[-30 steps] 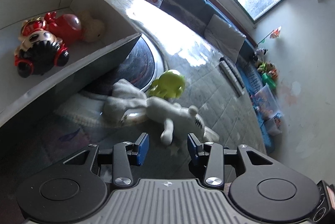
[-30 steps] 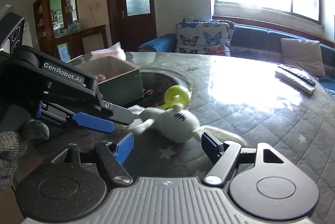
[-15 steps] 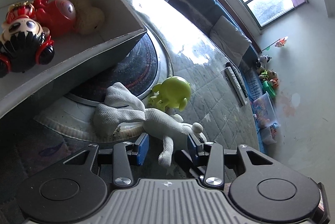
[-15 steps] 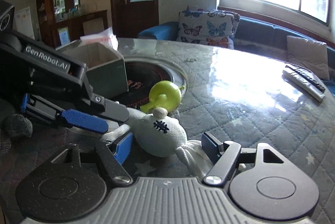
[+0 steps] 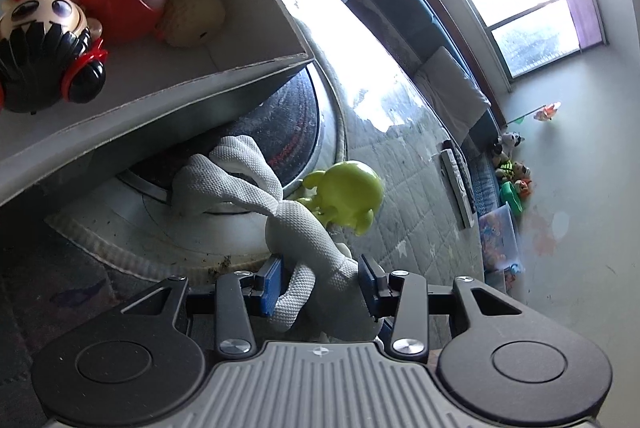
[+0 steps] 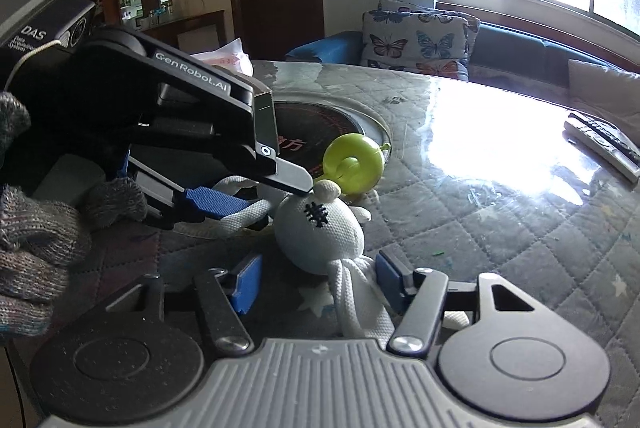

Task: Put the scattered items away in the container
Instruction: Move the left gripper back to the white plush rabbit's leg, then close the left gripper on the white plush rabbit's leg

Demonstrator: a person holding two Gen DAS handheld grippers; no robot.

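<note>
White plush rabbit (image 5: 308,252) lies between the spread left claw (image 5: 320,286) pads, unpinched.

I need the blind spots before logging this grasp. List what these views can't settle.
- Box: left wrist view crops it; in the right wrist view the left gripper covers it.
- White plush: its lower body is behind the gripper housing in both views.
- Green toy: the plush hides part.
- Black-bearded figure: cropped at the left edge.

Knitted cloth white plush (image 5: 304,228), glossy plastic green toy (image 5: 348,196).
</note>
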